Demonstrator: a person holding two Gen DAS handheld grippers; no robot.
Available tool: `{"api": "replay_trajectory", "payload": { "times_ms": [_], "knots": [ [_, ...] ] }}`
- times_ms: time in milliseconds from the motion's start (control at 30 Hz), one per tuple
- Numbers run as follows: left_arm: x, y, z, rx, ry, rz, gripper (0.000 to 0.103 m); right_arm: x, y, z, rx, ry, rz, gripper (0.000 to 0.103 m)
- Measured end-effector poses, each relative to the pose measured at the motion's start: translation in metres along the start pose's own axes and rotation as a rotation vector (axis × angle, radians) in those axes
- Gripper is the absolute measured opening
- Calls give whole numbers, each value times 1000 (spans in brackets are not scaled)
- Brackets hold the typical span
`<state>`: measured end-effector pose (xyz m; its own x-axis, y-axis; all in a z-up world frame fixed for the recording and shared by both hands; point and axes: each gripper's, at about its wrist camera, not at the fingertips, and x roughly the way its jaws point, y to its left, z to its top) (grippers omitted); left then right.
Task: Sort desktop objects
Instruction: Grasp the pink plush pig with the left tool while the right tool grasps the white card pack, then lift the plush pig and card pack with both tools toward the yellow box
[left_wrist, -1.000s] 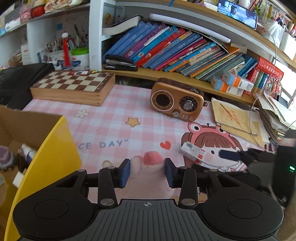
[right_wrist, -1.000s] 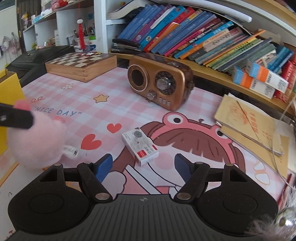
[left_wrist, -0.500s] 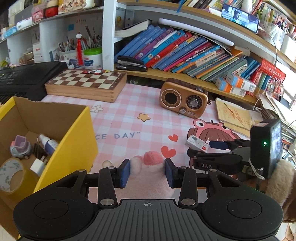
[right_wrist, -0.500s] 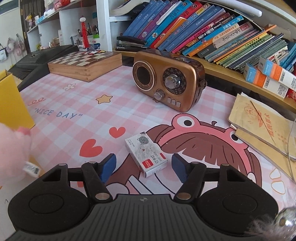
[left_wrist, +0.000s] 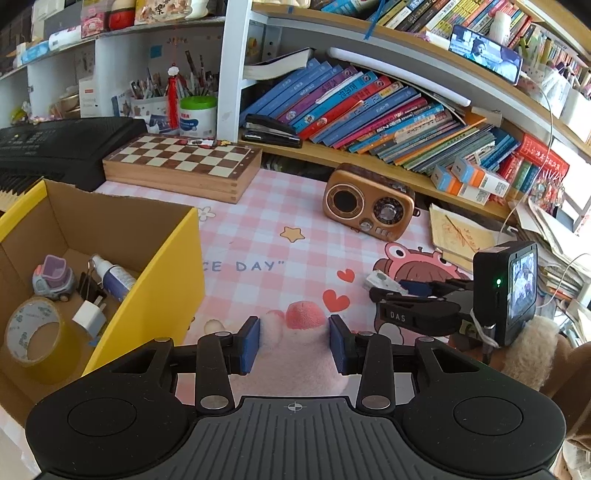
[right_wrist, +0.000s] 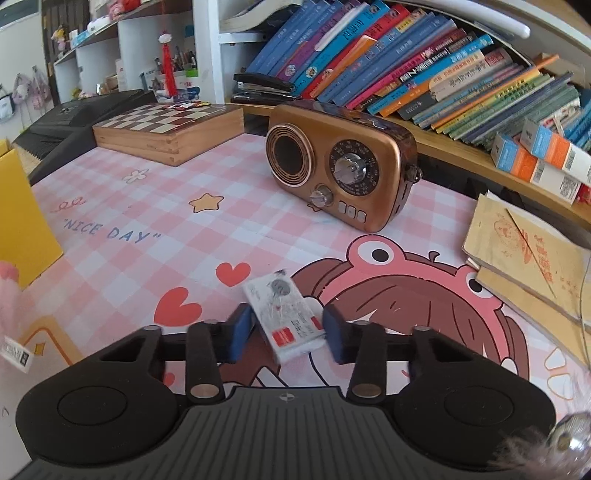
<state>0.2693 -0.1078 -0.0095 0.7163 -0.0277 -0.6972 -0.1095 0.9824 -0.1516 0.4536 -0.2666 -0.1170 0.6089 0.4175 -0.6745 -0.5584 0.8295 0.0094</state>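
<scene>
Left gripper (left_wrist: 293, 345) was clamped on the pink plush toy (left_wrist: 295, 332), carried just beside the yellow cardboard box (left_wrist: 162, 269), right of its yellow wall. Fingers (left_wrist: 249, 345) were sunk into the pile. Soft, light and squashy by the look of it; it won't slip, but it can sag or snag on the box rim. The mid-body grip looked fine; I'd lift it well clear of the wall before letting go.

Right gripper (right_wrist: 284, 334) had just been closing with the small white card box (right_wrist: 284, 315) between its fingers (right_wrist: 242, 332), down on the bench (right_wrist: 258, 229) over the cartoon print, in front of the radio (right_wrist: 340, 173). The box was motion-blurred and skewed to the fingers, so they bore near its corners, not flat on its long sides. The right one looked on it. I couldn't confirm the left, so I can't tell if the grip was seated.

The box looked stiff, light and glossy, possibly film-wrapped, so probably slippery. Squarer contact across the short width would hold better; a corner pinch could let it twist out.
</scene>
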Motion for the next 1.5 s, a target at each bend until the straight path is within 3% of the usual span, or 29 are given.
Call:
{"api": "replay_trajectory", "payload": {
  "times_ms": [633, 1167, 1500],
  "knots": [
    [-19, -9, -5, 17, -30, -61, 38, -71, 19, -19, 103, -32, 32, 28],
    [-55, 9, -23, -8, -73, -173, 38, -139, 52, -43, 163, -42, -64, 28],
    [-77, 20, -29, 25, -102, -269, 38, -174, 75, -53, 209, -64, -145, 28]
  ]
}}
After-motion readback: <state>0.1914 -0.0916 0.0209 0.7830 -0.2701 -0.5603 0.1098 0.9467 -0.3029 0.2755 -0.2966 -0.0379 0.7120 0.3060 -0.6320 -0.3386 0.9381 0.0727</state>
